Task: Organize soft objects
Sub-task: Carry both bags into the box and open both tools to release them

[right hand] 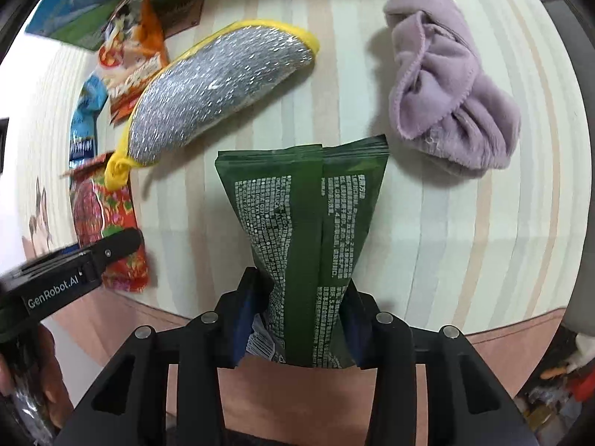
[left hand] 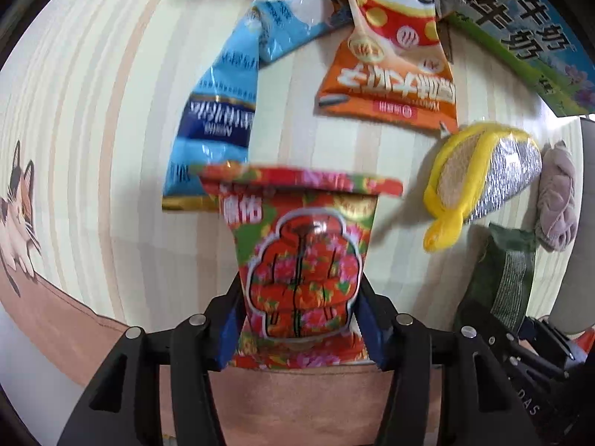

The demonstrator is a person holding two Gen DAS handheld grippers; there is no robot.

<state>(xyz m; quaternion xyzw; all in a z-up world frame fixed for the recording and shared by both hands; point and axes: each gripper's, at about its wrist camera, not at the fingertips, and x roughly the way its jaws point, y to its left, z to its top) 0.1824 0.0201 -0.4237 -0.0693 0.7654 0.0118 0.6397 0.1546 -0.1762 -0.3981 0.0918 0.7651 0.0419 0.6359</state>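
My left gripper is shut on a red floral snack packet, held upright above the striped tablecloth. My right gripper is shut on a dark green pouch, also held above the cloth. The green pouch also shows at the right of the left wrist view. The red packet and the left gripper show at the left of the right wrist view. A yellow-edged silver scrubbing mitt and a crumpled lilac cloth lie beyond the green pouch.
A light blue packet and an orange panda packet lie beyond the red packet. A blue-and-green carton lies at the far edge. The cloth's brown border runs along the near table edge.
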